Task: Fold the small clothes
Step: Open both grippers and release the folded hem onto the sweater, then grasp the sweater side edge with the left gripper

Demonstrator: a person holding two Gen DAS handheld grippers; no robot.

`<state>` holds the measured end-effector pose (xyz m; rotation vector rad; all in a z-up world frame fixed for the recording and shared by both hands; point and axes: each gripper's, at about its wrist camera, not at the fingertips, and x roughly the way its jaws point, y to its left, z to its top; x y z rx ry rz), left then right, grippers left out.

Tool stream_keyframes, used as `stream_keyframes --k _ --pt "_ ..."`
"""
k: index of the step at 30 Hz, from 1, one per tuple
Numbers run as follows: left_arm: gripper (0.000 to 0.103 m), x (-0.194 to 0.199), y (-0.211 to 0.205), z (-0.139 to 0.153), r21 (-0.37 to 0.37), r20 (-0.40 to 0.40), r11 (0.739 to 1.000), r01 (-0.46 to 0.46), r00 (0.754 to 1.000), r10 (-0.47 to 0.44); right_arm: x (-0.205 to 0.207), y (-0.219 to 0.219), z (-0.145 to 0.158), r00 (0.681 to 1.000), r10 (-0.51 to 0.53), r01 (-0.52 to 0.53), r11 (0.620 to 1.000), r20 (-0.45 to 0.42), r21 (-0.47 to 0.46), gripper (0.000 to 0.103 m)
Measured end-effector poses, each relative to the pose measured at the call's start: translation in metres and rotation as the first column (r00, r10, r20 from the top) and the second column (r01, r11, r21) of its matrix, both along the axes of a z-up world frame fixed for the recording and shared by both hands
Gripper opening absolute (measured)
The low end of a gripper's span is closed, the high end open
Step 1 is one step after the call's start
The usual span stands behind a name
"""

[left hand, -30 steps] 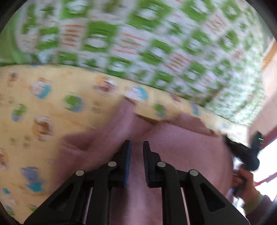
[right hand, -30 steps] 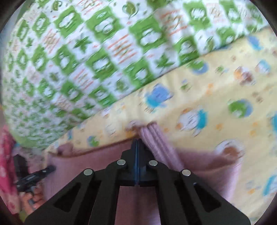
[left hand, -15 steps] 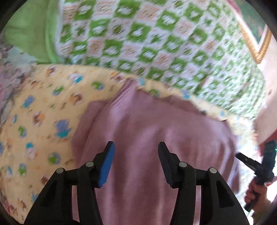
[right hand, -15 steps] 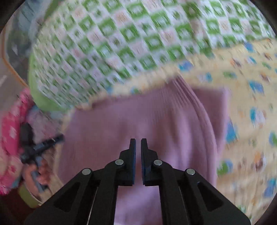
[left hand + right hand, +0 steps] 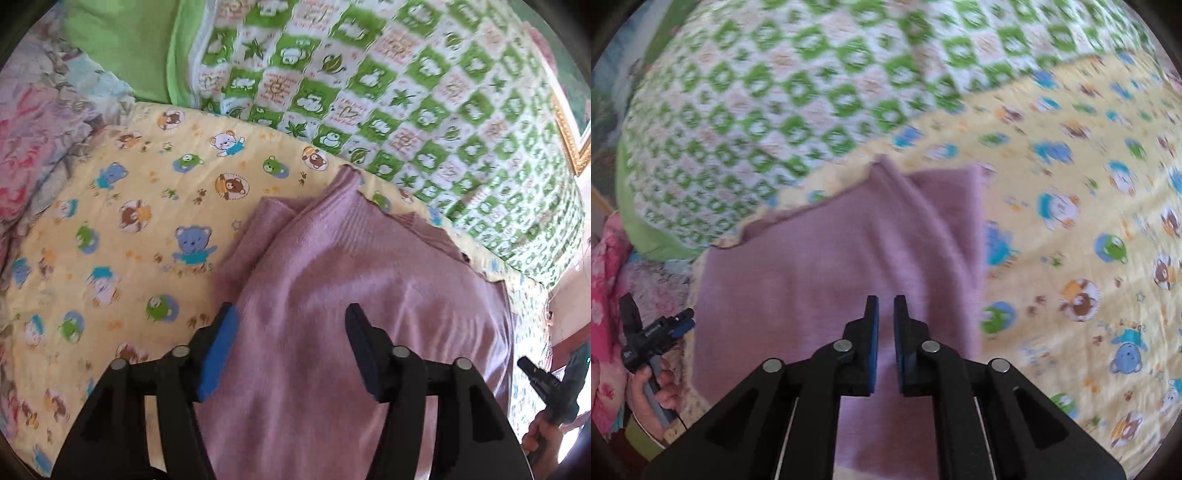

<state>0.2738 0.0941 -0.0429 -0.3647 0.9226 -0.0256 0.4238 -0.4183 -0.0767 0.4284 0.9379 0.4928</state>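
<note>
A mauve knitted garment (image 5: 362,295) lies folded on a yellow cartoon-print sheet (image 5: 129,221); it also shows in the right wrist view (image 5: 831,266). My left gripper (image 5: 291,328) is open wide and empty above the garment's near part. My right gripper (image 5: 885,314) is slightly open with a narrow gap, empty, above the garment's near edge. The right gripper shows at the lower right of the left wrist view (image 5: 546,384); the left gripper shows at the left of the right wrist view (image 5: 657,328).
A green-and-white patterned quilt (image 5: 406,92) is piled behind the garment and also shows in the right wrist view (image 5: 775,92). Pink floral bedding (image 5: 29,129) lies at the far left. A gilt picture frame (image 5: 569,129) is at the right.
Both grippers let go of the garment and pulled back from it. The left gripper opened wide; the right opened slightly. The garment now lies flat on the sheet.
</note>
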Motion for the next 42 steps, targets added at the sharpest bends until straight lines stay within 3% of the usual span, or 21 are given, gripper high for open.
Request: stream_keyframes --k 4,11,19,24,29,33,35,37,39,41,42 --pt "0.062 -0.037 0.005 0.009 -0.020 0.007 1.000 -0.013 1.000 0.013 -0.012 0.034 0.019 0.997 0.067 -0.068 0.997 0.035 0.025 0.043" --pt "0.066 -0.073 0.026 -0.004 -0.023 -0.048 0.998 -0.060 0.997 0.058 -0.021 0.090 0.030 0.985 0.168 -0.170 0.984 0.035 0.049 0.044" --pt "0.069 -0.098 0.053 -0.029 -0.107 -0.119 0.988 -0.114 0.988 0.101 -0.017 0.132 0.033 0.973 0.228 -0.229 0.973 0.021 0.030 0.049" --pt "0.073 -0.082 0.060 -0.039 -0.172 -0.138 0.979 -0.106 0.987 0.082 -0.019 0.132 0.027 0.974 0.226 -0.226 0.974 0.000 0.028 0.051" --pt "0.073 -0.038 0.053 -0.043 -0.150 -0.144 0.987 -0.061 0.989 0.039 -0.029 0.104 0.013 0.985 0.164 -0.163 0.986 -0.047 0.032 0.051" --pt "0.072 0.003 0.048 -0.045 -0.180 -0.162 0.983 -0.030 0.987 0.000 -0.042 0.078 -0.003 0.988 0.116 -0.113 0.993 -0.103 0.040 0.051" --pt "0.070 0.019 0.043 -0.048 -0.165 -0.184 0.986 -0.019 0.983 -0.012 -0.047 0.067 -0.010 0.988 0.098 -0.094 0.995 -0.120 0.041 0.051" --pt "0.060 0.030 0.038 -0.056 -0.157 -0.209 0.988 -0.002 0.977 -0.031 -0.051 0.056 -0.014 0.988 0.081 -0.076 0.996 -0.131 0.042 0.051" --pt "0.033 0.035 0.031 -0.059 -0.163 -0.209 0.986 0.028 0.976 -0.062 -0.054 0.049 -0.018 0.988 0.071 -0.065 0.997 -0.139 0.049 0.051" --pt "0.019 0.036 0.024 -0.056 -0.151 -0.199 0.987 0.053 0.976 -0.083 -0.056 0.045 -0.020 0.987 0.069 -0.063 0.997 -0.142 0.050 0.051" --pt "0.018 0.034 0.020 -0.052 -0.130 -0.190 0.990 0.064 0.978 -0.088 -0.057 0.044 -0.022 0.987 0.072 -0.065 0.996 -0.144 0.054 0.051"
